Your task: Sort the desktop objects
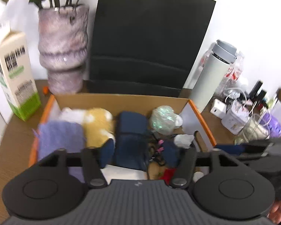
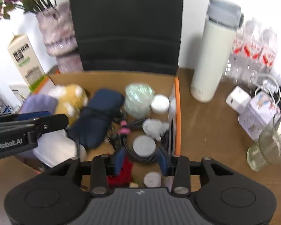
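Observation:
An open cardboard box [image 1: 121,99] with orange edges sits on the wooden desk, also in the right wrist view [image 2: 110,77]. It holds a navy pouch [image 1: 131,131], a yellow plush [image 1: 97,123], a purple cloth [image 1: 60,136], a pale green wrapped bundle [image 1: 163,120] and small items. My left gripper [image 1: 139,152] hovers open over the box's near side, empty. My right gripper [image 2: 141,159] is open above a grey round disc [image 2: 144,145] lying on a black hairbrush [image 2: 140,156]. The left gripper's arm shows in the right wrist view [image 2: 28,125].
A purple vase [image 1: 63,45] and a milk carton [image 1: 13,75] stand at the back left. A black chair back [image 1: 149,37] is behind the box. A white thermos [image 2: 211,56], chargers [image 2: 238,101], a tin [image 2: 260,116] and a glass jar [image 2: 269,148] crowd the right.

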Motion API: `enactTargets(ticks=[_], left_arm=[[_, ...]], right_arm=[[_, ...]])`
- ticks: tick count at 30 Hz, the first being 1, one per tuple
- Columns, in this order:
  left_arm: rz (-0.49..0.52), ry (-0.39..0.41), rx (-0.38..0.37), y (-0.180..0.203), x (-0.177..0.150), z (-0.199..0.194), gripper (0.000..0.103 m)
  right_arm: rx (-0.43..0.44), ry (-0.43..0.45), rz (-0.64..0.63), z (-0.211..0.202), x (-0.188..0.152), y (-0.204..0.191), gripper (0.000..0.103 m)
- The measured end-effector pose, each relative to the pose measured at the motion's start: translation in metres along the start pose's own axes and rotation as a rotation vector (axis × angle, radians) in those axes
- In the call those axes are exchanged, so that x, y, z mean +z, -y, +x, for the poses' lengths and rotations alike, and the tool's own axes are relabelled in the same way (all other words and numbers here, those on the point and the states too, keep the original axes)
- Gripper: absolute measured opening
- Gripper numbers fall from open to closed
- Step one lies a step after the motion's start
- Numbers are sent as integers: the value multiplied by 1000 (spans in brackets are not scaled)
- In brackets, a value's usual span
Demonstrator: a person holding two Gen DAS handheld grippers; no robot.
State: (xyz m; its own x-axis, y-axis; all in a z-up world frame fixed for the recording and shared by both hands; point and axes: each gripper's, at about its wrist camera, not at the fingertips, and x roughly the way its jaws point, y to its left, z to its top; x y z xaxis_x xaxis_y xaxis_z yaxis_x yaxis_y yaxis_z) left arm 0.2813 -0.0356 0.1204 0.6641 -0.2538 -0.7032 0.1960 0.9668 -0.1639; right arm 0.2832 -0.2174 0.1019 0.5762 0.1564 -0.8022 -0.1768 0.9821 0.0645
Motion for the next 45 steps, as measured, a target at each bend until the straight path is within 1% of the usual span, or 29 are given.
enactTargets(ticks=[1, 2, 3, 4, 6, 7, 8, 9, 11, 14, 17, 19, 21, 23, 26, 29, 32, 35, 37, 38, 40, 45], left_arm=[[12, -12, 21, -2, 5, -5, 79], [17, -24, 44, -4, 9, -9, 86], [14, -33, 65, -6, 12, -13, 95], [5, -41, 90, -9, 14, -19, 97], [-5, -51, 116, -14, 14, -28, 98], [-12, -56, 128, -17, 14, -32, 100], [-20, -56, 141, -19, 13, -37, 100], [-29, -53, 157, -20, 11, -42, 102], [-40, -51, 184, -22, 6, -53, 103], [-25, -46, 196, -20, -2, -70, 103], [-18, -13, 232, -14, -12, -87, 103], [-2, 16, 253, -8, -20, -98, 103], [6, 50, 248, -3, -29, -112, 103], [16, 65, 238, 3, -36, -127, 103], [37, 104, 243, 13, -49, -149, 103], [71, 136, 238, 23, -69, -172, 103], [97, 134, 215, 31, -96, -192, 103], [119, 153, 182, 39, -132, -213, 103], [142, 178, 160, 44, -161, -225, 103], [146, 191, 164, 45, -175, -228, 103], [153, 200, 182, 50, -205, -230, 103], [46, 198, 197, 43, -275, -220, 103]], right_arm=[[3, 12, -4, -6, 5, -2, 46], [4, 27, -13, -13, 10, -6, 51], [4, 41, -20, -17, 14, -8, 55], [-1, 51, -25, -22, 18, -11, 57], [-2, 73, -17, -31, 23, -14, 67], [10, 95, -1, -36, 24, -15, 70], [28, 116, 16, -41, 23, -14, 76], [43, 132, 32, -45, 22, -14, 79], [50, 161, 50, -54, 16, -16, 80], [21, 201, 18, -70, 4, -25, 83], [5, 249, -13, -86, -9, -35, 85], [11, 272, -23, -96, -16, -39, 85], [13, 288, -27, -107, -25, -43, 85], [17, 302, -36, -118, -34, -46, 85], [19, 332, -43, -135, -49, -50, 86], [21, 360, -29, -154, -73, -49, 87], [45, 370, -16, -170, -105, -46, 88], [55, 382, -26, -185, -142, -45, 88], [60, 415, -33, -194, -173, -44, 92], [56, 427, -39, -196, -187, -44, 95], [34, 430, -29, -194, -217, -45, 95], [6, 387, 12, -180, -285, -47, 95]])
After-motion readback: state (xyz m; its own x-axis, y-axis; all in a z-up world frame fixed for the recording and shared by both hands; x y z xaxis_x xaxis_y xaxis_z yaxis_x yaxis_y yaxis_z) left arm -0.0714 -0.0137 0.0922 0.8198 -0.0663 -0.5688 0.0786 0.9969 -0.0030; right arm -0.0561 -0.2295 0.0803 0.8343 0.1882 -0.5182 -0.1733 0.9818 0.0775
